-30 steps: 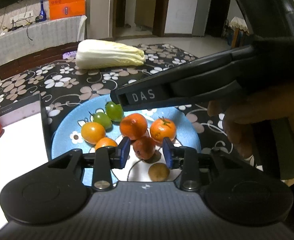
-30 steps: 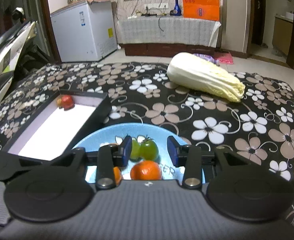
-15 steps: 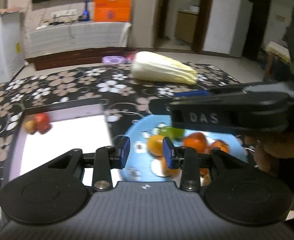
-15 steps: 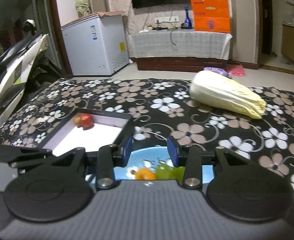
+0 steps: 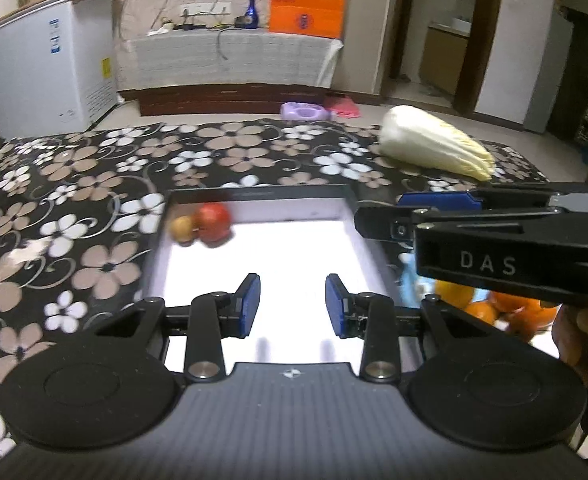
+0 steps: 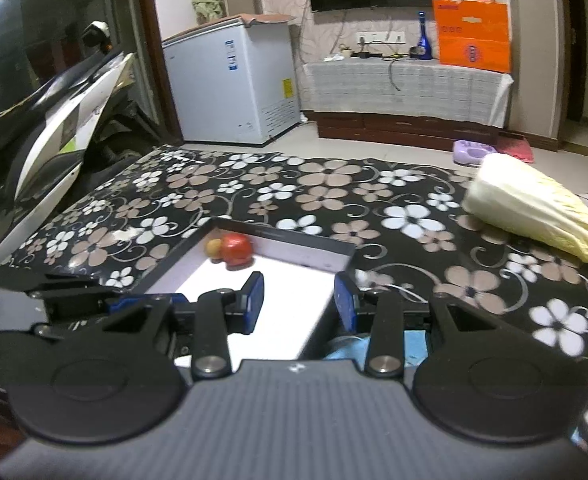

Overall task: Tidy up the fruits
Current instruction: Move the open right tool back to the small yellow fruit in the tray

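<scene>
A black-rimmed box [image 5: 261, 194] with a white floor holds a red fruit [image 5: 213, 222] and a small yellowish fruit [image 5: 181, 230] in its far left corner. My left gripper [image 5: 292, 306] hangs over the box's near half, open, with nothing between its blue pads. My right gripper [image 6: 298, 304] is over the box's right rim [image 6: 306, 246], open and empty too. It shows side-on in the left wrist view [image 5: 398, 216]. Below it, oranges [image 5: 494, 308] lie on a blue plate [image 5: 408, 284]. The red fruit [image 6: 235, 248] also appears in the right wrist view.
A napa cabbage [image 5: 434, 148] lies at the far right of the flowered tablecloth [image 5: 73, 184]. A person's hand [image 5: 582, 320] holds the right gripper. Beyond the table are a white chest freezer [image 6: 229, 92] and a scooter [image 6: 61, 112] on the left.
Both grippers have moved left, from over the blue plate of fruit to over the white box. The plate has slid to the right edge of the left view. Jaw gaps look unchanged.
</scene>
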Tool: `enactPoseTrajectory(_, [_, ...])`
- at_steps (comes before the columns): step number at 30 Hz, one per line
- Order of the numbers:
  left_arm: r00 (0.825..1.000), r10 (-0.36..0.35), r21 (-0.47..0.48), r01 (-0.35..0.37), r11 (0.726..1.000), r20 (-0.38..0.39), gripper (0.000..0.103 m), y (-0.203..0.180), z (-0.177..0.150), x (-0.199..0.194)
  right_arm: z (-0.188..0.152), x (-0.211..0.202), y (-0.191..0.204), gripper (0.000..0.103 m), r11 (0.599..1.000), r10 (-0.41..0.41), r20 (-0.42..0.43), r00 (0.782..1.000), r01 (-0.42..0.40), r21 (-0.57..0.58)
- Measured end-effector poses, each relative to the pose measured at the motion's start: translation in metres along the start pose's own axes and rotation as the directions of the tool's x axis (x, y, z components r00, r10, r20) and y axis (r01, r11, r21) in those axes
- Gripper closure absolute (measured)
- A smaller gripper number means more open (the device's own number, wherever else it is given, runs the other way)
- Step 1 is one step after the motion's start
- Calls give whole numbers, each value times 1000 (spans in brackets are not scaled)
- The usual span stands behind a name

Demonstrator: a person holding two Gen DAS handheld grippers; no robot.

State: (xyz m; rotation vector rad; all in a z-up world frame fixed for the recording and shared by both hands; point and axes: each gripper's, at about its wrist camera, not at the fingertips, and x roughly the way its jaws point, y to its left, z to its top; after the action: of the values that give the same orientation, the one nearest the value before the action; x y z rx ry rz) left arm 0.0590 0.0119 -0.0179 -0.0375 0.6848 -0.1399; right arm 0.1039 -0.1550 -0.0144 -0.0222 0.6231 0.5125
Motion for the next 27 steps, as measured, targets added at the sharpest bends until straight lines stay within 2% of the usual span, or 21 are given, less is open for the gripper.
enactPoseTrajectory(11, [999, 31, 7, -31, 1000, -32, 62, 28, -8, 5, 16, 56, 45, 63, 995, 82, -59, 995, -85, -59])
enactPoseTrajectory(17, [999, 34, -1, -34, 999, -34, 62, 38, -10, 3, 14, 88, 58, 63, 994, 77, -135, 988, -86, -66])
enactPoseTrajectory(23, [999, 33, -7, -34, 999, -34, 62, 45, -11, 1, 22, 114, 57, 63, 996, 47, -162, 986, -59, -70])
enactPoseTrajectory(27, [999, 29, -8, -29, 1000, -42, 62, 47, -12, 3, 26, 129, 56, 63, 996, 56, -192, 980, -68, -55])
